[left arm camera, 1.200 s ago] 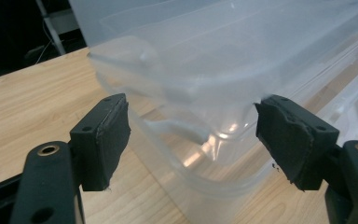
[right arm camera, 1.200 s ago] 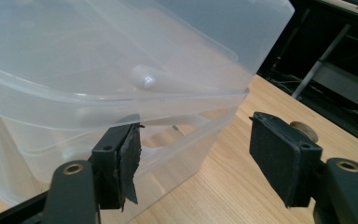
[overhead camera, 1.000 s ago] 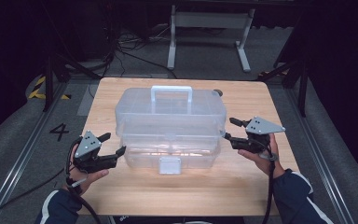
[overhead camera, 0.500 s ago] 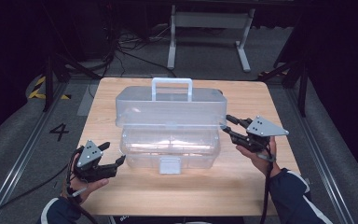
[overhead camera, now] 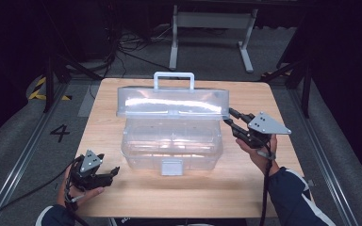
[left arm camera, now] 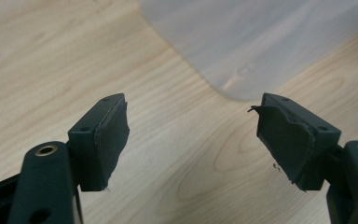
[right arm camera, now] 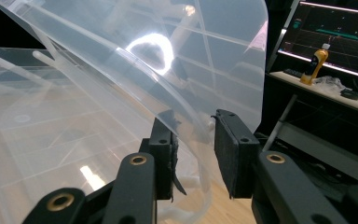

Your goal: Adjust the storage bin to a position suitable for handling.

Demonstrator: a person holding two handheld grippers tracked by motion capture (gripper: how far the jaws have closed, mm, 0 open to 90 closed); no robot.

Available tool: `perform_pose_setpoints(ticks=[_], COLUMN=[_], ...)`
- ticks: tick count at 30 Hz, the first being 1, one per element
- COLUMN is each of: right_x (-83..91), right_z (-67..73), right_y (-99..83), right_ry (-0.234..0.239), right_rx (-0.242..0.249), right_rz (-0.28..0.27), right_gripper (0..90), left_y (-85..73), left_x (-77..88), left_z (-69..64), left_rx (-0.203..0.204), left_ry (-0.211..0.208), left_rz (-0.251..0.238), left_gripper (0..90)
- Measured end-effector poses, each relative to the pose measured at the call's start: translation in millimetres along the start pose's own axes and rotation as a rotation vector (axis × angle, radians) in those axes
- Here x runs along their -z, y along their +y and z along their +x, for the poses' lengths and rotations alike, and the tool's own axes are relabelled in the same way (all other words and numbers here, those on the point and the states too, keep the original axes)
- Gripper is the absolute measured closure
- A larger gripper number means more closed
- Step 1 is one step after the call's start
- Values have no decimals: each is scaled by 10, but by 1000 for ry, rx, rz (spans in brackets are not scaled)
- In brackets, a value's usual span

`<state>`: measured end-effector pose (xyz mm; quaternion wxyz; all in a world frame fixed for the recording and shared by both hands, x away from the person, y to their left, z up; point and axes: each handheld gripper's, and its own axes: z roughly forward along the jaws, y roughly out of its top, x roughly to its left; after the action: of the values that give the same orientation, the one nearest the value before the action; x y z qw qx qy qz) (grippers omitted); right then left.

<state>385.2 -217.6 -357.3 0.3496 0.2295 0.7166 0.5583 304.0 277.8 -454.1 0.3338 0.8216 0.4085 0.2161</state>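
Observation:
A clear plastic box (overhead camera: 172, 143) with a front latch (overhead camera: 171, 166) stands mid-table. Its lid (overhead camera: 172, 101), with a white handle (overhead camera: 173, 78), is hinged up at the back and stands tilted open. My right gripper (overhead camera: 229, 117) is shut on the lid's right edge, holding it raised. In the right gripper view the lid's rim (right arm camera: 200, 121) runs between the two jaws of the right gripper (right arm camera: 193, 137). My left gripper (overhead camera: 114, 171) rests low at the front left, apart from the box. It is the left gripper (left arm camera: 191, 116) with open, empty jaws, facing the box's corner (left arm camera: 242, 46).
The wooden table (overhead camera: 268, 188) has bare room in front of and beside the box. Beyond its far edge stand a white frame (overhead camera: 212, 21) and floor cables (overhead camera: 118, 42). A yellow bottle (right arm camera: 316, 63) sits on a shelf by a monitor.
The lid has swung up from shut to tilted open, lifted at its right edge by my right gripper. My left gripper has drawn back from the box toward the front left.

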Motion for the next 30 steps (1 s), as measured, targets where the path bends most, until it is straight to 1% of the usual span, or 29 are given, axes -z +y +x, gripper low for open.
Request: perform_pose_setpoints(ticks=[1,2,5,6,7,9,10,11,12,14,16,19,20,22,24,25,26,27,29,30], right_x=[-7,-12,-22,-26,-36,-52,-60,-68,-72,-96,-115,-143,-149,-164,-172,-180,-200,-205,-212,-217], right_z=[-6,-12,-6,-5,-7,-24,-37,-41,-50,-67,-78,-106,-118,-143,-154,-158,-170,-174,-180,-211], right_y=[11,24,50,62,72,87,90,94,99,123,145,170,176,189,197,205,221,227,233,255], right_ry=[-4,-4,-16,-21,-27,-35,-35,-36,-35,-46,-57,-60,-55,-53,-53,-58,-66,-68,-67,-57], right_rx=[-11,-16,-13,-8,-12,-19,-15,-22,-19,-23,-19,-23,-31,-40,-41,-44,-38,-40,-40,-48], right_rz=[0,3,11,15,12,5,1,-3,-3,-7,-8,-12,-12,-12,-10,-11,-11,-12,-13,-29], right_gripper=[704,705,713,715,717,723,723,724,725,729,733,732,733,732,734,736,738,737,733,725], left_y=[-19,-34,-56,-58,-55,-52,-56,-62,-71,-87,-97,-94,-99,-118,-124,-129,-149,-156,-155,-151], left_x=[-15,-33,-62,-75,-80,-103,-116,-127,-150,-181,-202,-206,-212,-222,-217,-222,-234,-234,-239,-244], left_z=[11,26,37,38,28,18,7,-4,3,4,7,21,24,31,36,48,73,71,67,58], left_rx=[4,0,4,-5,-9,-24,-23,-12,-21,-13,-7,-2,5,35,37,29,31,36,40,47], left_ry=[0,-1,-3,-13,-17,-30,-38,-46,-51,-62,-66,-65,-60,-78,-83,-83,-87,-88,-87,-78], left_rz=[15,25,38,41,51,49,57,63,70,89,96,96,89,81,85,77,58,58,55,58], left_gripper=[252,253,246,246,236,234,233,233,233,233,230,221,219,214,212,212,189,182,172,166])
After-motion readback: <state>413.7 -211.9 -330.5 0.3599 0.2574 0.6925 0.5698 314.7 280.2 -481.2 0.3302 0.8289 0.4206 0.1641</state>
